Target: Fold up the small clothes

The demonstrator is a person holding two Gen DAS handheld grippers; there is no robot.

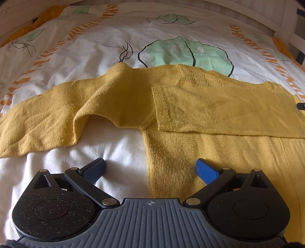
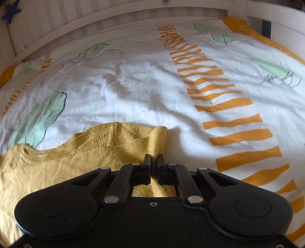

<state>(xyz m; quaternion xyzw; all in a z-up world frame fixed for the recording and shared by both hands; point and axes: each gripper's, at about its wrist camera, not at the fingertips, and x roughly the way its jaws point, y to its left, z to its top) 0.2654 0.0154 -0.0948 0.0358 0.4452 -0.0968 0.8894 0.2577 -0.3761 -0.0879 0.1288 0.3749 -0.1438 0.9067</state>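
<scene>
Yellow knit sweater (image 1: 183,106) lies on the bed, spread over a white duvet cover (image 1: 106,38) printed with green leaves and orange stripes. Left wrist view: one sleeve runs out flat to the left, with a raised fold where it meets the body; the other sleeve is folded across the chest, cuff end near the middle. The body's side edge runs down toward the camera. Left tongs (image 1: 150,169) released, spread wide, nothing gripped: one blue pad sits over bare white bedding, the other over the sweater body, the garment's edge between them. Right wrist view: right tongs (image 2: 154,162) clenched on a bunched ridge of the sweater's knit (image 2: 144,139), fabric pinched between the nearly touching black fingers, near the garment's right edge. The neckline with glittery trim lies to the left of the grip. White slatted bed frame (image 2: 118,17) at the far side.
</scene>
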